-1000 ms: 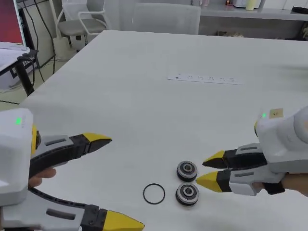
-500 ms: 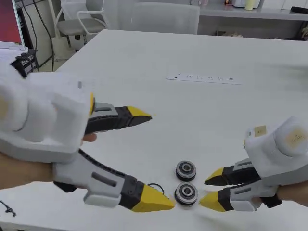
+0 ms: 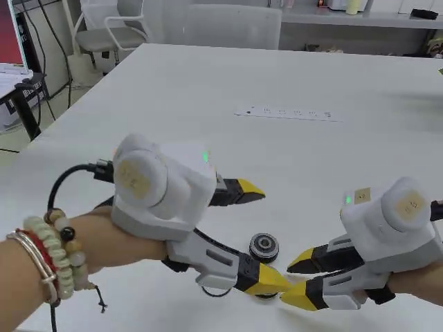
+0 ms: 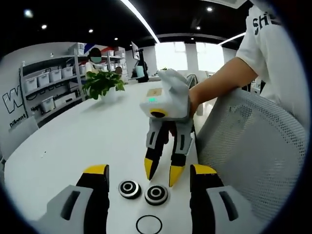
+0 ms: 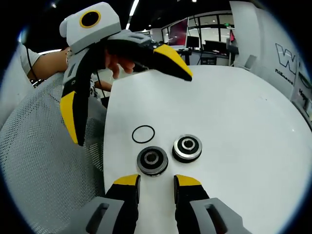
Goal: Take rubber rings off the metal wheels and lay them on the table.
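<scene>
Two metal wheels lie side by side near the table's front edge. The far wheel (image 3: pixel 264 244) (image 4: pixel 129 189) (image 5: pixel 187 148) shows a silvery rim. The near wheel (image 4: pixel 156 194) (image 5: pixel 152 160) has a dark rim and is mostly hidden under a jaw in the head view. A loose black rubber ring (image 4: pixel 148 224) (image 5: pixel 143 134) (image 3: pixel 214 292) lies flat beside the near wheel. My left gripper (image 3: pixel 268 236) (image 4: pixel 150 169) (image 5: pixel 131 108) hovers wide open over the wheels. My right gripper (image 3: pixel 288 282) (image 5: pixel 157 179) (image 4: pixel 161 180) is open, its tips just short of the near wheel.
A white power strip (image 3: pixel 287 114) lies farther back on the white table (image 3: pixel 208 97). Mesh chairs (image 3: pixel 232 24) stand at the far edge. A potted plant (image 4: pixel 101 84) sits on the table to the right. The person's sleeve and chair back (image 4: pixel 248 126) are close behind.
My left gripper has swung right and forward, from the left edge to over the wheels, and its lower jaw now covers the near wheel. My right gripper has dropped slightly toward the front edge.
</scene>
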Available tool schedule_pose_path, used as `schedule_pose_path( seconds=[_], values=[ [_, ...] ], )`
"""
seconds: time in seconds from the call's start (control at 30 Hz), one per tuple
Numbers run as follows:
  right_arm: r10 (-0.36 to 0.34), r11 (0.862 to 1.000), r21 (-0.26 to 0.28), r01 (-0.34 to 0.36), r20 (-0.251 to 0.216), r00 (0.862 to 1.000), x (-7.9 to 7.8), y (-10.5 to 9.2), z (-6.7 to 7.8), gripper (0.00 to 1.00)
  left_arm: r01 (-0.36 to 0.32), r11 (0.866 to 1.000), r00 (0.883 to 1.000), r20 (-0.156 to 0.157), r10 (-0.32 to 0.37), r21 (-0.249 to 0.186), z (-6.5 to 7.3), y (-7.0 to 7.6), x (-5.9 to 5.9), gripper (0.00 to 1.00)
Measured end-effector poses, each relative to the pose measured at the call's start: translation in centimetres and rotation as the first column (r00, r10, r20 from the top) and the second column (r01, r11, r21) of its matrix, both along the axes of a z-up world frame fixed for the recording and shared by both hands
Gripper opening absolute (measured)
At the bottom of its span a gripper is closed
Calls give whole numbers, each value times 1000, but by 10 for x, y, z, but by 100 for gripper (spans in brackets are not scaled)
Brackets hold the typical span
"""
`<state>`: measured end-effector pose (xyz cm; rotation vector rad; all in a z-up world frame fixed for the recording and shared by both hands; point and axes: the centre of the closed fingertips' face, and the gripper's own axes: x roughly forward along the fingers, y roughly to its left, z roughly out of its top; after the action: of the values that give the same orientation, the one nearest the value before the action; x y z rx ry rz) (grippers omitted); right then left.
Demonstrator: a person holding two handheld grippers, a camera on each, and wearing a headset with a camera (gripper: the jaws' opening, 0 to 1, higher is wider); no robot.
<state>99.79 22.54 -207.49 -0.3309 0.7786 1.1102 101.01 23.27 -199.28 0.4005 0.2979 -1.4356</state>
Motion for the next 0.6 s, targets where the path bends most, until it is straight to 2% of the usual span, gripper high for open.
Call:
schedule_pose_path(
  seconds=[0.03,0.1,0.2,0.27,0.33,0.47,0.6],
  values=[
    [-1,1000,-1,1,1,1000,0,0,0,25,-10,1000,1000,3,10,-15,-3,1,1,62],
    [-4,1000,-4,4,5,1000,1,-1,0,24,-22,1000,1000,-9,22,-18,-8,2,2,59],
    [-9,1000,-5,9,11,1000,2,-1,0,23,-21,1000,1000,2,21,1,-18,4,1,50],
    [-8,1000,-4,8,12,1000,2,0,0,23,-23,1000,1000,-3,23,6,-22,4,2,43],
    [-2,1000,-3,2,12,1000,1,1,0,23,-44,999,998,-38,44,6,-31,2,3,36],
    [12,1000,-8,-12,10,1000,-1,4,-3,23,-35,998,997,-65,38,52,-48,3,-3,28],
    [23,1000,-7,-23,11,1000,-2,7,-3,23,-25,997,997,-76,31,78,-57,2,-7,27]
  ],
)
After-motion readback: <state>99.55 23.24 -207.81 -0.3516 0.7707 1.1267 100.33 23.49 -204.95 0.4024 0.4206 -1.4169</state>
